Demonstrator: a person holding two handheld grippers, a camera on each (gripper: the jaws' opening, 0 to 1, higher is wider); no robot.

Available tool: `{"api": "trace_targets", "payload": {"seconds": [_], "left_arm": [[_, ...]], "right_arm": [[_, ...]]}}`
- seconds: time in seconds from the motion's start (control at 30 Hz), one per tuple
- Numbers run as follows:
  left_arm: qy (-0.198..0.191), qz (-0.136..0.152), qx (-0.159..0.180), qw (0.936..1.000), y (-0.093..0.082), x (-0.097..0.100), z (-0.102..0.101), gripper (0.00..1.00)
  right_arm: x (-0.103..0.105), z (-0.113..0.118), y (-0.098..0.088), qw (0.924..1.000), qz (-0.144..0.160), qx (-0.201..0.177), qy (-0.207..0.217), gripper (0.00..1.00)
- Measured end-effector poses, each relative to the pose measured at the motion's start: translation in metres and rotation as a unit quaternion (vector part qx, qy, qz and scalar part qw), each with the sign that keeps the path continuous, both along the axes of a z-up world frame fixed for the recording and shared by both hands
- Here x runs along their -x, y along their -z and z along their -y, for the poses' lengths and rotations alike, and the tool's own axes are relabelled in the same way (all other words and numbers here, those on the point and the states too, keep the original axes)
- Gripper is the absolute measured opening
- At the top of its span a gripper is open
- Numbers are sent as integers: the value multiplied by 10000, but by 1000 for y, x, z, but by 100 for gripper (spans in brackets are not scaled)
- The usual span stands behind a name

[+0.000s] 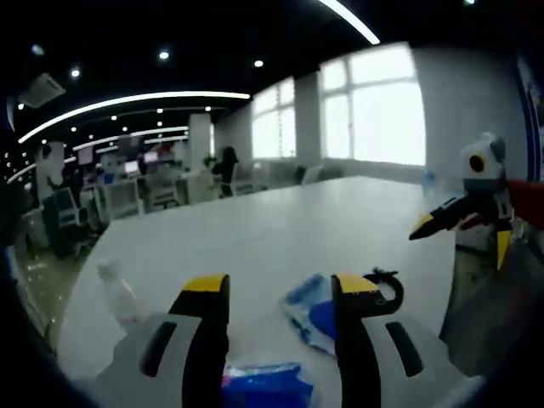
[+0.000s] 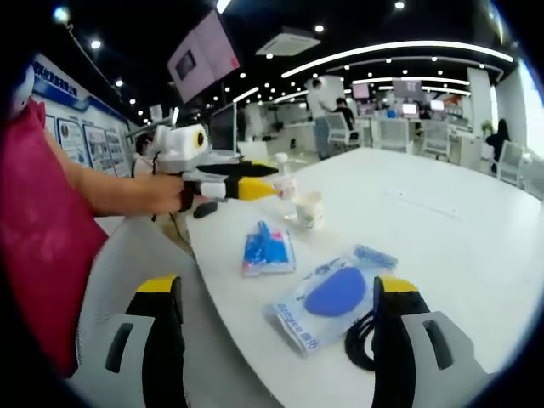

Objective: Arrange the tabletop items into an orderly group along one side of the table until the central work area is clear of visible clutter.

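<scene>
Progress: early, nothing grouped | items near counter (image 2: 442, 229) edge: blue mouse pack (image 2: 330, 299), black cable (image 2: 361, 340) touching it, blue packet (image 2: 267, 249), cup (image 2: 309, 209), bottle (image 2: 284, 184) beyond | left tool (image 1: 279, 293) released, empty | right tool (image 2: 280, 297) released, empty.

White table (image 2: 442, 229); blue packet (image 2: 267, 248); clear bag (image 2: 330, 297), blue inside; black cable (image 2: 361, 340).
</scene>
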State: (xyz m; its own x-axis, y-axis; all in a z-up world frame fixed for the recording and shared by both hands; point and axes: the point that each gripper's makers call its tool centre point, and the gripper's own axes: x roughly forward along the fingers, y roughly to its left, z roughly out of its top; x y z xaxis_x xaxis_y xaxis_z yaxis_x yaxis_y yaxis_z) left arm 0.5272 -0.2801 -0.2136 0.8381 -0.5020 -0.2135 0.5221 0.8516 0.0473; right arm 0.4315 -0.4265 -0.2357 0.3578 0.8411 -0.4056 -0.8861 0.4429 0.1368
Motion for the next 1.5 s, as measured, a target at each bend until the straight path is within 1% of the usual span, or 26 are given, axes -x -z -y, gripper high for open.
{"api": "trace_targets", "payload": {"seconds": [0.13,0.23,0.27,0.4,0.47,0.5,0.53,0.6,0.7,0.77,0.87,0.93,1.03,1.2,1.23,1.27,1.3,1.37,1.5], "left_arm": [[336,-24,-120,9994,1,-5,20,44],[650,-47,-257,9975,3,-9,37,43],[792,-56,-321,9963,5,-10,44,43],[1165,-125,-481,9919,12,-19,61,42],[1356,-106,-592,9889,16,-23,68,41],[1414,-100,-655,9877,18,-26,71,41],[1477,-79,-801,9857,21,-30,73,40],[1568,-101,-840,9840,25,-37,77,40],[1608,-279,-907,9824,37,-53,81,38],[1603,-309,-943,9821,41,-60,83,38],[1632,-488,-1019,9801,53,-71,89,38],[1640,-567,-1018,9796,58,-75,91,37],[1692,-730,-1059,9772,72,-83,100,36],[1811,-1070,-1153,9708,97,-92,110,36],[1828,-1211,-1174,9686,104,-93,110,35],[1848,-1259,-1192,9674,106,-94,110,33],[1934,-1479,-1242,9619,117,-95,111,30],[1937,-1617,-1358,9581,126,-99,109,28],[1963,-1625,-1467,9558,133,-108,109,28]], "right_arm": [[9,5,2,9999,-13,41,120,91],[14,7,3,9997,-19,59,227,91],[16,8,2,9996,-21,54,264,91],[21,9,2,9993,-34,45,380,91],[23,9,2,9991,-35,58,423,91],[23,9,2,9990,-35,70,442,91],[24,9,2,9989,-36,84,456,91],[26,9,2,9987,-45,101,491,91],[28,7,4,9986,-75,129,505,91],[28,6,5,9986,-92,150,508,91],[27,3,7,9984,-113,164,528,91],[26,1,8,9983,-127,147,547,90],[24,-2,9,9982,-145,109,566,90],[21,-3,13,9980,-199,99,589,90],[20,-3,14,9979,-211,95,598,90],[19,-2,16,9978,-234,83,622,90],[18,-2,16,9977,-241,77,631,90],[16,-1,18,9974,-281,43,665,90],[15,0,22,9969,-352,1,710,90]]}}
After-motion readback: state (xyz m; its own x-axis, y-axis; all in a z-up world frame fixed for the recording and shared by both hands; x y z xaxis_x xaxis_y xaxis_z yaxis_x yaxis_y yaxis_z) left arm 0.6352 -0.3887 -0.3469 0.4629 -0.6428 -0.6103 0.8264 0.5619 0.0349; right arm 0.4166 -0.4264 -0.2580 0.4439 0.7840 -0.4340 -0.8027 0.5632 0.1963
